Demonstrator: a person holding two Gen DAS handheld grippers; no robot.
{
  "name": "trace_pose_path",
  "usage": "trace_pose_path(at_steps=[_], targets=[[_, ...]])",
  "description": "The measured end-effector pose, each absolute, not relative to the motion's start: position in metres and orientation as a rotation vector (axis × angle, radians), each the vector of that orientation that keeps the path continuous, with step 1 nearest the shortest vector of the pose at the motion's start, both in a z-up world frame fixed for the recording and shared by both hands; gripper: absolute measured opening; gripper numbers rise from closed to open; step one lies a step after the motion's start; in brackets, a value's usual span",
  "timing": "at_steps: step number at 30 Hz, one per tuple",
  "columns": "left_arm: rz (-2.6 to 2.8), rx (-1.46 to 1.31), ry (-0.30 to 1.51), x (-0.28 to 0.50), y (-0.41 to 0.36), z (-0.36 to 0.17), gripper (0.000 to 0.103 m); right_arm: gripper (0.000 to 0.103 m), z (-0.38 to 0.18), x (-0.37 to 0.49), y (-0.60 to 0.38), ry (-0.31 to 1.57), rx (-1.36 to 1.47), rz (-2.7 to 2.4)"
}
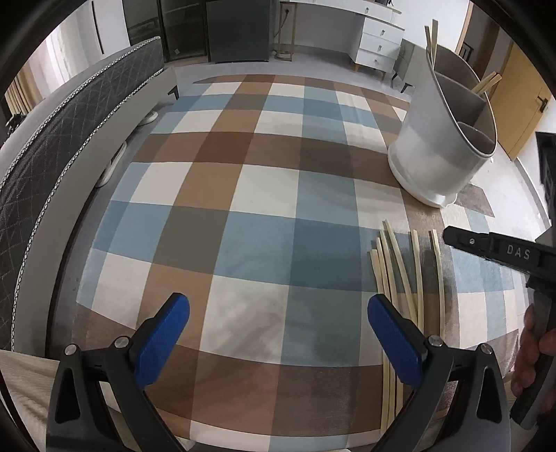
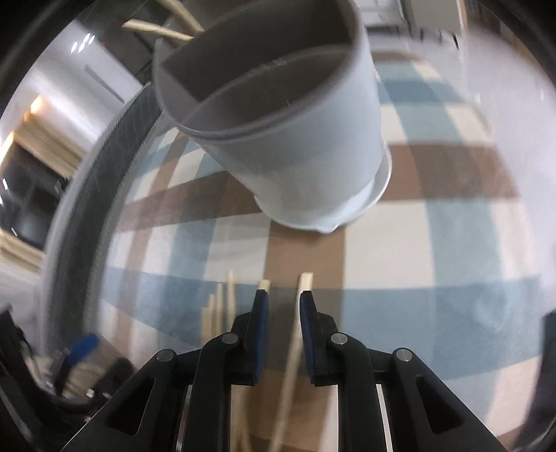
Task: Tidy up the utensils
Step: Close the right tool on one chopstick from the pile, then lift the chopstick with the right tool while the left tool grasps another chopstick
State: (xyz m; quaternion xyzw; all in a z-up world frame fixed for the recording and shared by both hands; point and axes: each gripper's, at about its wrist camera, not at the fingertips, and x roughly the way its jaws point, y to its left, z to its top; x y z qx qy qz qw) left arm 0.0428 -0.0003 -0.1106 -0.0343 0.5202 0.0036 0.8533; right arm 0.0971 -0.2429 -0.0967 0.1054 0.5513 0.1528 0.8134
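Note:
Several pale wooden chopsticks [image 1: 399,278] lie side by side on the checked cloth, just right of my left gripper [image 1: 278,313], which is open and empty low over the cloth. A white utensil holder [image 1: 438,153] with grey compartments stands at the far right and holds a few chopsticks [image 1: 432,38]. In the right wrist view my right gripper [image 2: 284,302] hovers over the chopsticks [image 2: 222,306], jaws part open, with one chopstick [image 2: 295,344] lying between the fingers, not clamped. The holder [image 2: 305,139] stands just ahead of it.
The table carries a blue, brown and white checked cloth [image 1: 243,194]. A dark quilted sofa [image 1: 52,146] runs along the left edge. White drawers [image 1: 378,38] and a dark cabinet [image 1: 239,27] stand beyond the table. The right gripper body [image 1: 504,253] shows in the left wrist view.

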Motion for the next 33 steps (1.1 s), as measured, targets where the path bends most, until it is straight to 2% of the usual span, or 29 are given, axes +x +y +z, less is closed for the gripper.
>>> trace_pose_path(at_steps=[7,12,15,20,33], targets=[[0.028,-0.088,1.088,0.044,0.006,-0.110,0.100,0.018,-0.114,0.108,-0.224,1.240,0.057,0.273],[0.041,-0.109,1.082,0.045,0.015,-0.109,0.100,0.019,-0.118,0.108,-0.196,1.217,-0.094,0.242],[0.038,-0.140,1.081,0.046,0.021,-0.107,0.100,0.008,-0.120,0.107,-0.184,1.201,-0.131,0.252],[0.008,-0.140,1.087,0.047,0.017,-0.105,0.100,0.006,-0.121,0.114,-0.192,1.192,-0.006,0.259],[-0.183,-0.050,1.052,0.053,-0.037,-0.082,0.100,0.006,-0.069,0.094,-0.260,0.924,0.347,0.287]])
